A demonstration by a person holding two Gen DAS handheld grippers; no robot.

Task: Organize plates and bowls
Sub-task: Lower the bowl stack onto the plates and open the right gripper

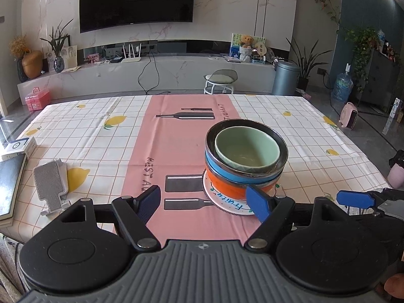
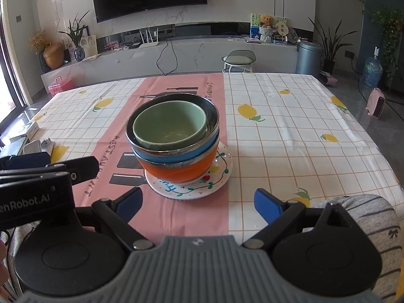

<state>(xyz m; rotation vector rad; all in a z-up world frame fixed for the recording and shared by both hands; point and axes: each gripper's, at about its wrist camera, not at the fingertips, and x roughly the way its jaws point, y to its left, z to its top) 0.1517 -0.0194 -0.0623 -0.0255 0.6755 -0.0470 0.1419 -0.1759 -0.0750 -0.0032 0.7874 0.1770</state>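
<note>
A: Four bowls are seen nested on one plate (image 2: 222, 176): green bowl (image 2: 169, 126) innermost, then a black bowl (image 2: 212, 112), a blue bowl (image 2: 176, 157), and an orange bowl (image 2: 181, 171) at the bottom. The stack is set on the pink runner (image 1: 166, 136), near the middle of the table (image 2: 290, 131).

B: Tool state?

A: Left gripper (image 1: 205, 199) is spread wide, nothing held; its right pad is just beside the plate's near edge. Right gripper (image 2: 199, 202) is likewise spread and empty, held back on the near side of the plate, not touching.

B: Stage?

A: Stacking is judged mostly done. Nothing else loose is seen among the dishes; a phone stand (image 1: 50, 186) and a book (image 1: 10, 184) lie at the far left, apart from the stack.

B: If the stack is to be moved?

A: The plate rim should be gripped, not a bowl wall. The green bowl is seated off-centre toward the left, so the stack should be kept level and lifted slowly. Steadying of the orange bowl by the other gripper is advised. Sliding on the cloth is best avoided, since bunching is likely.
</note>
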